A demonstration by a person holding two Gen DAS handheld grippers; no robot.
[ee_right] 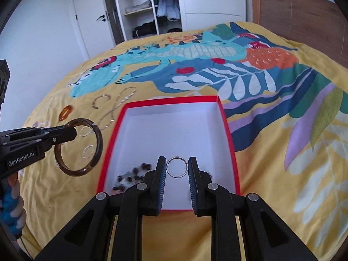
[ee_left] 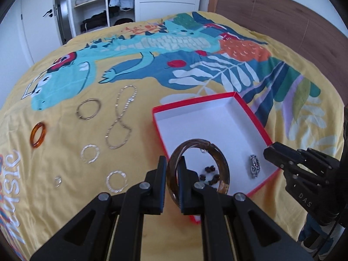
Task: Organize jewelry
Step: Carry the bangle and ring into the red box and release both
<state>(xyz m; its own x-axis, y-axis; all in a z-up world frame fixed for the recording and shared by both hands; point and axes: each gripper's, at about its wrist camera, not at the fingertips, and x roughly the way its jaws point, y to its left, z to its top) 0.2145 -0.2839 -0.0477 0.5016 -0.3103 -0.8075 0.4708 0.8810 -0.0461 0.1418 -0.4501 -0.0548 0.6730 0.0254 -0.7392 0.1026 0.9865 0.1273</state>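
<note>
On a yellow bed (ee_left: 65, 174), the left tongs (ee_left: 171, 169) pinched a brown bangle (ee_left: 224, 169) upright by the red box's (ee_right: 226, 117) edge, while the right tongs (ee_right: 176, 167) gripped a thin silver ring (ee_right: 176, 175) over the box, loose bracelets (ee_left: 88, 109) and a chain (ee_left: 121, 117) lying beside it.
</note>
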